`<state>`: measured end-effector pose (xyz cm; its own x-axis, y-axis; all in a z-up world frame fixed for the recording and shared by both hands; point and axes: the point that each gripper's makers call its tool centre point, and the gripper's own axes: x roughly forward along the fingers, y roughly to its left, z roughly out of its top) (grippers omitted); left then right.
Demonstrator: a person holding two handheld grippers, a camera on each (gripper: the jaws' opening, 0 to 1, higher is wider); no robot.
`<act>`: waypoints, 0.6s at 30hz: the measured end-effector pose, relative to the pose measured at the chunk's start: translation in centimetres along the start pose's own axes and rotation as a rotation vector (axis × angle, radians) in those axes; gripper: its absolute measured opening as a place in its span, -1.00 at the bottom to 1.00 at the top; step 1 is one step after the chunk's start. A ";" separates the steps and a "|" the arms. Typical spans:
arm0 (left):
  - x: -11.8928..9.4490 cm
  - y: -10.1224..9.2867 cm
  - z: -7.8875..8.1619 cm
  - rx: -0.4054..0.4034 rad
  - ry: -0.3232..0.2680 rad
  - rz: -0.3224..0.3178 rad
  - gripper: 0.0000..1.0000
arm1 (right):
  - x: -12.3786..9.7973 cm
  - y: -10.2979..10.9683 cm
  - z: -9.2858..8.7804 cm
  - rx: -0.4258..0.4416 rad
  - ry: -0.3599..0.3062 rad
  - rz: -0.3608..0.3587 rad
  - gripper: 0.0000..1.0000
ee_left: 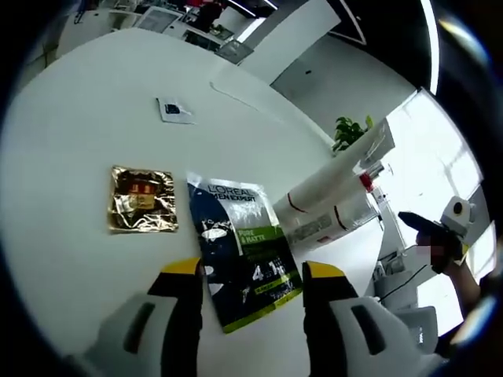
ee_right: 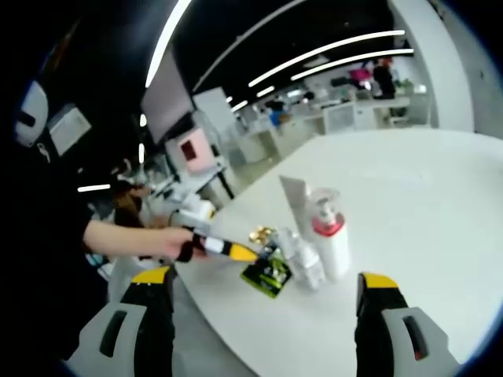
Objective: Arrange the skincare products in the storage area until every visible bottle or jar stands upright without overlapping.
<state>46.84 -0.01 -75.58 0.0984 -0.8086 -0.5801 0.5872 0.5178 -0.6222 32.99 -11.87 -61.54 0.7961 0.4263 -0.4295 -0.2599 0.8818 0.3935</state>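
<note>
White tabletop (ee_left: 94,102) is seen in both views, round-edged and glossy. In the left gripper view, the left gripper (ee_left: 253,276) is held low over the table with its yellow-tipped jaws spread wide and nothing between them. A dark blue and green sachet (ee_left: 242,250) lies flat just ahead of the jaws, its lower end reaching in between their tips; whether the jaws touch it cannot be told. Beside it, apart, a gold foil packet (ee_left: 142,199) lies flat. Further off, a small white card (ee_left: 174,110) rests on the table. To the other side of the sachet, a white tube (ee_left: 346,163) and a clear pump bottle (ee_left: 334,218) with a red collar are seen close together, both standing on the table. At the edge of this view, the right gripper (ee_left: 440,228) is seen in a person's hand.

In the right gripper view, the right gripper (ee_right: 263,294) is raised well clear of the table, jaws wide apart and empty. The bottles are grouped near the table edge: the pump bottle (ee_right: 330,239) upright, a clear bottle (ee_right: 302,259) beside it, the tube (ee_right: 297,203) behind. The left gripper (ee_right: 224,250) reaches in, held by a hand (ee_right: 161,242), its tip at the sachet (ee_right: 267,275). Something gold (ee_right: 258,234), possibly the foil packet, is glimpsed behind it.
</note>
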 end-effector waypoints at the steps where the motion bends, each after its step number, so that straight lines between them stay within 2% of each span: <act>1: 0.0 0.0 0.0 0.006 0.001 0.001 -0.09 | 0.0 0.0 -0.1 0.001 0.001 0.000 0.99; 8: -0.2 0.0 0.2 0.012 0.002 0.000 -0.09 | 0.0 0.1 0.0 -0.003 -0.001 0.003 0.99; 18: -1.5 -0.5 0.4 0.096 0.005 0.014 0.16 | 0.2 0.6 0.3 -0.013 -0.008 0.012 0.99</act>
<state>46.71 0.81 -74.23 0.1033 -0.7999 -0.5912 0.6604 0.4996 -0.5606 33.14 -11.31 -61.20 0.7969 0.4356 -0.4186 -0.2767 0.8791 0.3880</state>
